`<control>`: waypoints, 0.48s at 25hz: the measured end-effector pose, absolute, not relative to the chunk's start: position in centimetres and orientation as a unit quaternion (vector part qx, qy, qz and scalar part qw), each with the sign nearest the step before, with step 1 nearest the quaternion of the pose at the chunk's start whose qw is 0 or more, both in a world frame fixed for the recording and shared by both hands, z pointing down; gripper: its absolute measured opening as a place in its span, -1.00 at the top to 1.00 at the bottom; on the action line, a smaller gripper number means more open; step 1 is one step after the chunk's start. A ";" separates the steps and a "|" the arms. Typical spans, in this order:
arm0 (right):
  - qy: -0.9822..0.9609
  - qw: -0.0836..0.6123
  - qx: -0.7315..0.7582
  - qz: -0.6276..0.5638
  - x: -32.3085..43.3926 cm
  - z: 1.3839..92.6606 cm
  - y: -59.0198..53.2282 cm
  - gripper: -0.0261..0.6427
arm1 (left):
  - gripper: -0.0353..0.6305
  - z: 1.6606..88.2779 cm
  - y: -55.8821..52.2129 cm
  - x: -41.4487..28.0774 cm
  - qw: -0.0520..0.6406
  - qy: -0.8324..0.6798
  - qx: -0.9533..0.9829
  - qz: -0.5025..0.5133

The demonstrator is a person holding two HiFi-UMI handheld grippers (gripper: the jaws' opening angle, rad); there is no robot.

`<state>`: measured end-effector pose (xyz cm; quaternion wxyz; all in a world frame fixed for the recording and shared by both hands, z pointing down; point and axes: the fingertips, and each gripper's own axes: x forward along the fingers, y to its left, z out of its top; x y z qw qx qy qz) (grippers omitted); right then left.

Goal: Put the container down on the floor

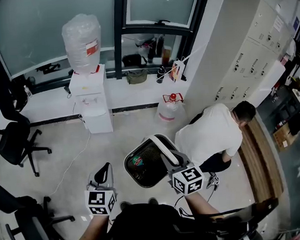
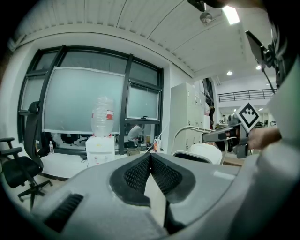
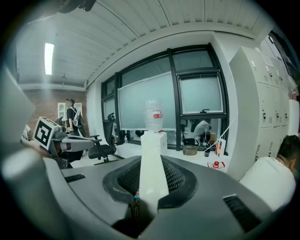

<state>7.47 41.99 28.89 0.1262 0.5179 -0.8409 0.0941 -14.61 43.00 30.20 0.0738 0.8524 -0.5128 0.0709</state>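
Black mesh container with white rim (image 1: 142,167): held above the pale floor (image 1: 55,134), rim clamped in the right tool (image 1: 167,158). Left tool (image 1: 105,173): closed, empty, near the container. Step: carrying; next, likely lower it level, then release.

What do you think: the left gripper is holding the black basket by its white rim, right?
No, it's the right gripper that is holding the black basket by its white rim. The right gripper view shows the rim pinched between its jaws.
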 end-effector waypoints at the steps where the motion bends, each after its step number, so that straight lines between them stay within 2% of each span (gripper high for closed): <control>1: -0.840 0.128 0.520 0.093 7.1 28.8 41.9 0.72 | 0.86 30.3 42.9 -15.2 0.074 -0.513 0.853 0.069; 12: -0.826 0.120 0.542 0.093 4.7 28.4 39.8 0.72 | 0.86 31.5 41.1 -18.9 0.085 -0.495 0.862 0.060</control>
